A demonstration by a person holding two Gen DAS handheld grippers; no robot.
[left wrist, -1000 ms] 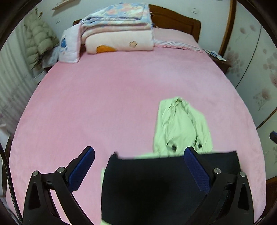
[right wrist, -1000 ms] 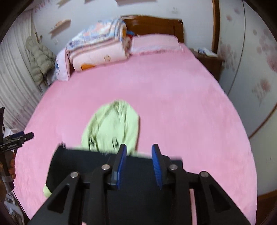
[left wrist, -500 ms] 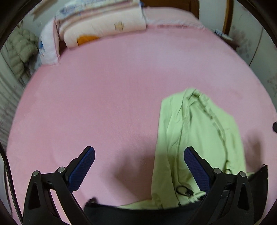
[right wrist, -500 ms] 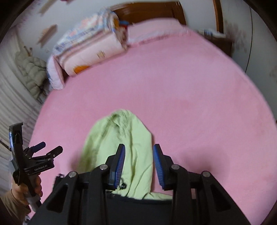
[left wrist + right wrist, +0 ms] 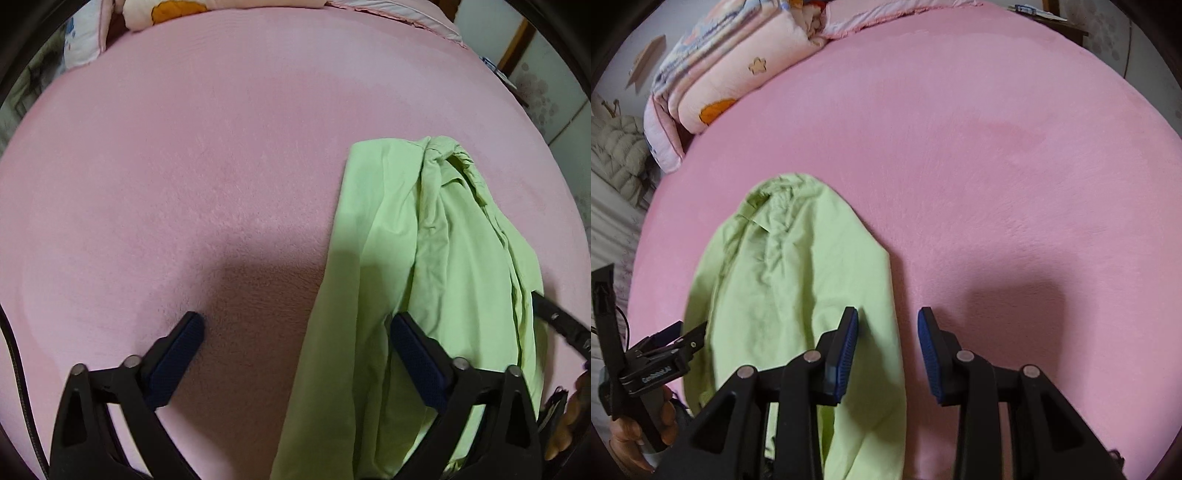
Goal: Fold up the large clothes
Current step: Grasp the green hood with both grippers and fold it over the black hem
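Observation:
A light green garment [image 5: 424, 277] lies folded lengthwise on the pink bed [image 5: 221, 147], its crumpled collar end toward the headboard. In the right wrist view the garment [image 5: 783, 277] lies left of centre. My left gripper [image 5: 295, 332] is open and empty, low over the bed, its right finger over the garment's left part. My right gripper [image 5: 888, 332] is open and empty, just above the garment's right edge. The left gripper also shows in the right wrist view [image 5: 661, 350], at the garment's left side.
Folded quilts and pillows [image 5: 738, 70] are stacked at the head of the bed. A padded jacket [image 5: 617, 158] hangs by the wall on the left. A nightstand [image 5: 1056, 18] stands at the far right corner. The pink bed [image 5: 997, 147] stretches wide to the right.
Both grippers have dropped lower and moved forward over the green garment. The dark garment at the near edge has gone out of view. The right gripper has opened wider.

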